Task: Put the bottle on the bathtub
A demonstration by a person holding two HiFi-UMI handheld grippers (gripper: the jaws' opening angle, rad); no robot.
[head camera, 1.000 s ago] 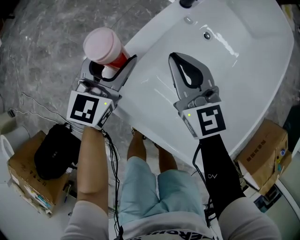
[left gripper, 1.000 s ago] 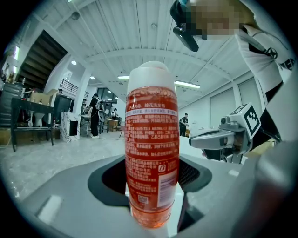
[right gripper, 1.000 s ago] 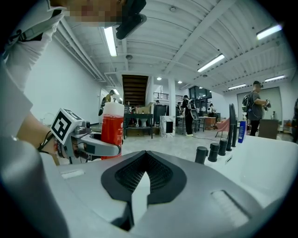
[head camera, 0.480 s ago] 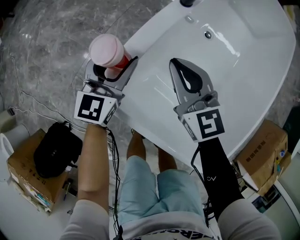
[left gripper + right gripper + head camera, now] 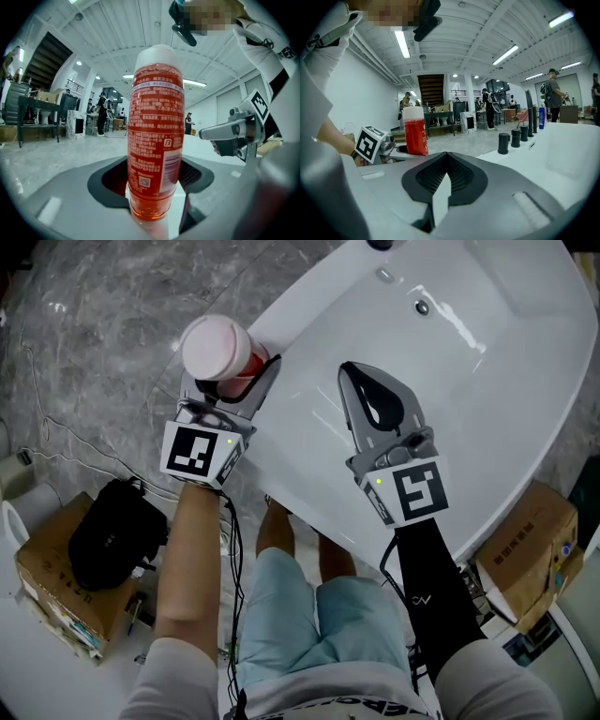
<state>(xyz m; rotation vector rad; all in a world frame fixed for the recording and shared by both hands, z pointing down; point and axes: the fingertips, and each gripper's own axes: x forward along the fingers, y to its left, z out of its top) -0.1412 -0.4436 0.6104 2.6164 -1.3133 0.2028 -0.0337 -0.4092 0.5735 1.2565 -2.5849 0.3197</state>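
Red-labelled, white-capped bottle (image 5: 154, 140), boxed "B" its only legible print, stood upright at the bathtub (image 5: 487, 381) rim, left gripper (image 5: 236, 373) clasping it with jaws just easing wider, right gripper (image 5: 347, 371) closed, empty.

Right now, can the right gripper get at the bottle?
Probably only its upper part. Nothing stands between the right gripper and the bottle, but the left gripper grips its lower part at the bathtub rim, and the right's jaws are shut.

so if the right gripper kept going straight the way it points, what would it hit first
probably the white bathtub: the right gripper hangs over it, tipped slightly down, with nothing between. the bottle is off to its left, outside that line. depth is unclear.
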